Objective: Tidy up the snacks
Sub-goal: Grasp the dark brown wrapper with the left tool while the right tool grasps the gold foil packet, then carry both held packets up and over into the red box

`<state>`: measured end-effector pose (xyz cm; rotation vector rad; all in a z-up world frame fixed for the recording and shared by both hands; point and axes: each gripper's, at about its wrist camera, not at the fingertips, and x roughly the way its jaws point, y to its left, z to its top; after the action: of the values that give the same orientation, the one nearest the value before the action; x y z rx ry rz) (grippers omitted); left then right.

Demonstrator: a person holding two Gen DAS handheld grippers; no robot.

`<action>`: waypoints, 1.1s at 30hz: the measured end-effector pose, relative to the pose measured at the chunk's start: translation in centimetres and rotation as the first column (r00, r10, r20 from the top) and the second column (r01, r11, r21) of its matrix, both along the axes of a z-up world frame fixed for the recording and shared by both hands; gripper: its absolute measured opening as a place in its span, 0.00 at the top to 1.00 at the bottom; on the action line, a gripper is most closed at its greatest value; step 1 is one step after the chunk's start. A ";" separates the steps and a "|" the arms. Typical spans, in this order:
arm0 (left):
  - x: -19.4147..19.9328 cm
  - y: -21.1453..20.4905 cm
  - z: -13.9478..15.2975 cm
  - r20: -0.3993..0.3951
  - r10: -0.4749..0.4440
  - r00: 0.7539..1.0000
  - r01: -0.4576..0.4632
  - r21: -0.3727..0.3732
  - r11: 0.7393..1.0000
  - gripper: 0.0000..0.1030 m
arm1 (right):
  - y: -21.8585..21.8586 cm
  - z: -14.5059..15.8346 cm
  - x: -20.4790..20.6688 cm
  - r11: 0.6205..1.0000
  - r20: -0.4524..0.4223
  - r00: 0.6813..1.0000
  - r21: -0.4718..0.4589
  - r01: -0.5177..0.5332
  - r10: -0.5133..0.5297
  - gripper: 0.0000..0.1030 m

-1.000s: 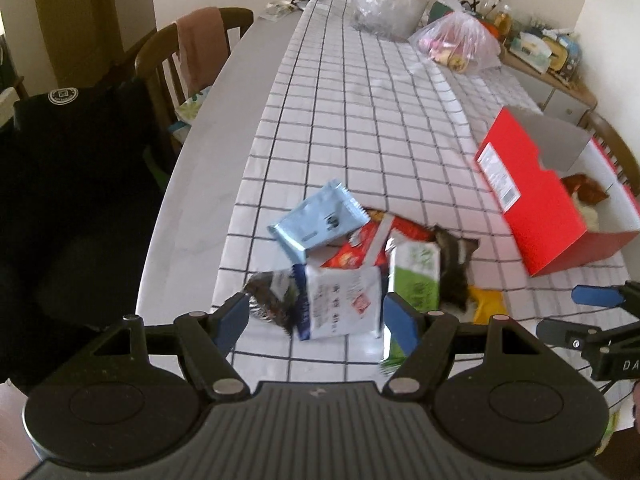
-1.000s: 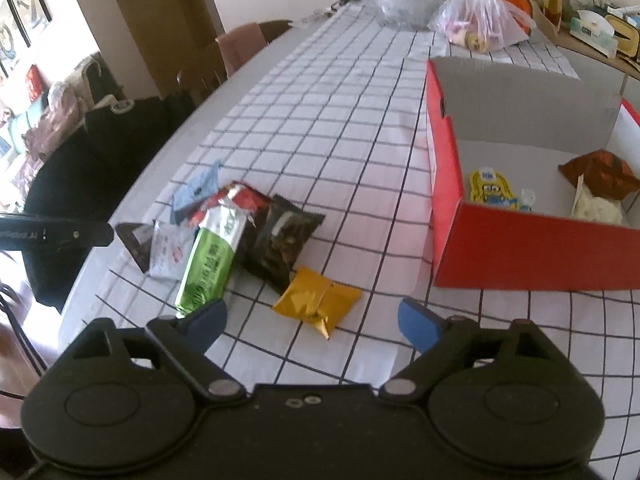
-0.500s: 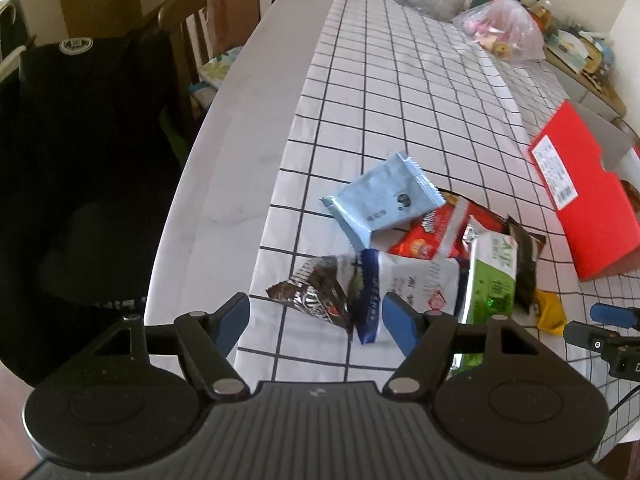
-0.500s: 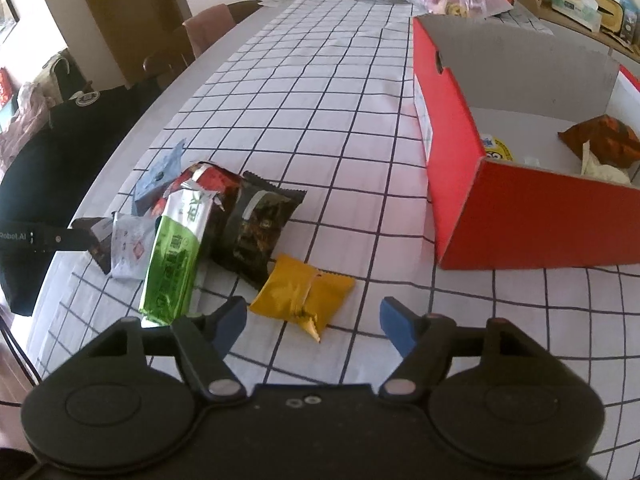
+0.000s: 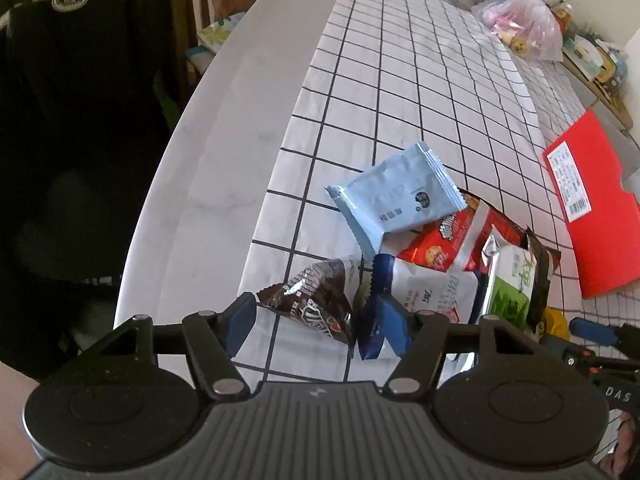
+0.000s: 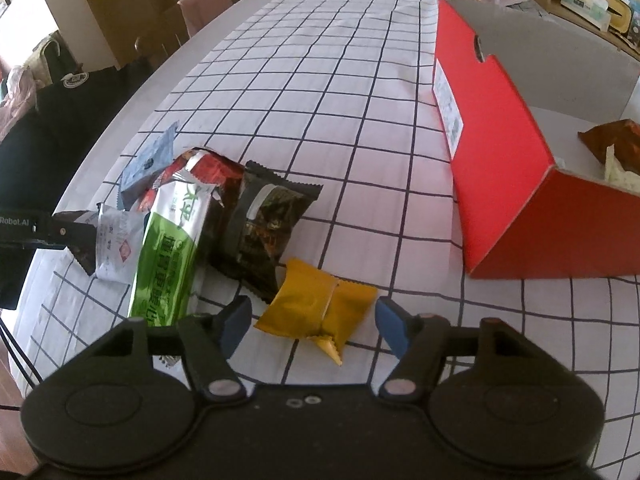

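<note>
A: Red box (image 6: 516, 184) at right on the checked cloth (image 6: 320, 80), snack pile left of it.

B: Right gripper (image 6: 312, 322) closing around gold packet (image 6: 316, 308), pads not touching. Left gripper (image 5: 316, 322) closing around brown packet (image 5: 316, 300), same gap.

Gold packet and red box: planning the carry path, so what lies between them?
Only bare checked tablecloth separates the gold packet from the red box, seen in the right wrist view.

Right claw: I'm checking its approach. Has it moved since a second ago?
Yes. The right claw has come down toward the gold packet, which now lies between its closing jaws, untouched.
</note>
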<state>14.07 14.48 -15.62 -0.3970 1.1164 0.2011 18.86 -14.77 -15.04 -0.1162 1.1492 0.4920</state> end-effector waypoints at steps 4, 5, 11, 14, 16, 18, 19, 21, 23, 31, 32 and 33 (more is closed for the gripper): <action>0.3 0.2 -0.2 -0.005 0.005 1.000 -0.005 -0.011 1.000 0.37 | 0.2 -0.3 0.0 1.000 -0.008 1.000 -0.007 0.000 0.000 0.44; 0.3 0.2 -0.2 -0.006 0.004 1.000 -0.004 -0.011 1.000 0.38 | 0.1 -0.4 0.0 1.000 -0.009 1.000 -0.007 -0.001 0.001 0.45; 0.3 0.1 -0.2 -0.014 0.002 1.000 -0.003 -0.024 1.000 0.51 | -0.3 -0.1 -0.4 1.000 -0.006 1.000 0.009 -0.002 0.002 0.52; 0.2 0.1 -0.2 -0.018 0.000 1.000 -0.001 -0.019 1.000 0.61 | -0.8 0.0 -0.6 1.000 -0.007 1.000 0.023 0.003 -0.003 0.56; -0.1 0.3 -0.3 -0.008 0.005 1.000 -0.005 -0.030 1.000 0.62 | -1.3 0.1 -0.8 0.999 -0.010 1.000 0.033 0.010 -0.010 0.56; -0.3 0.5 -0.3 -0.002 0.011 1.000 -0.011 -0.042 0.999 0.67 | -1.6 0.1 -1.0 0.999 -0.010 1.000 0.037 0.015 -0.014 0.57; -0.4 0.4 -0.2 0.001 0.011 1.000 -0.011 -0.046 0.999 0.68 | -1.7 0.1 -1.0 0.999 -0.008 1.000 0.037 0.019 -0.019 0.57; -0.6 0.3 -0.1 0.003 0.009 1.000 -0.009 -0.040 0.999 0.70 | -1.9 0.3 -1.1 0.999 -0.005 1.000 0.041 0.025 -0.024 0.58; -0.8 0.2 -0.1 0.007 0.012 1.000 -0.011 -0.040 0.999 0.71 | -2.2 0.5 -1.3 0.998 -0.003 1.000 0.048 0.028 -0.028 0.58; -2.3 0.2 0.3 0.023 0.051 0.998 -0.050 -0.051 0.997 0.76 | -3.4 1.9 -2.2 0.996 0.021 0.999 0.078 0.039 -0.041 0.58; -2.5 0.2 0.4 0.024 0.054 0.998 -0.053 -0.053 0.997 0.76 | -3.6 2.1 -2.3 0.996 0.026 0.999 0.080 0.040 -0.042 0.58; -2.8 0.2 0.5 0.024 0.058 0.998 -0.056 -0.056 0.997 0.76 | -3.7 2.4 -2.4 0.996 0.031 0.999 0.083 0.041 -0.044 0.58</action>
<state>11.30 14.66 -15.15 -0.4803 1.0880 0.2149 16.44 -18.47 -12.68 -0.0284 1.0958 0.4972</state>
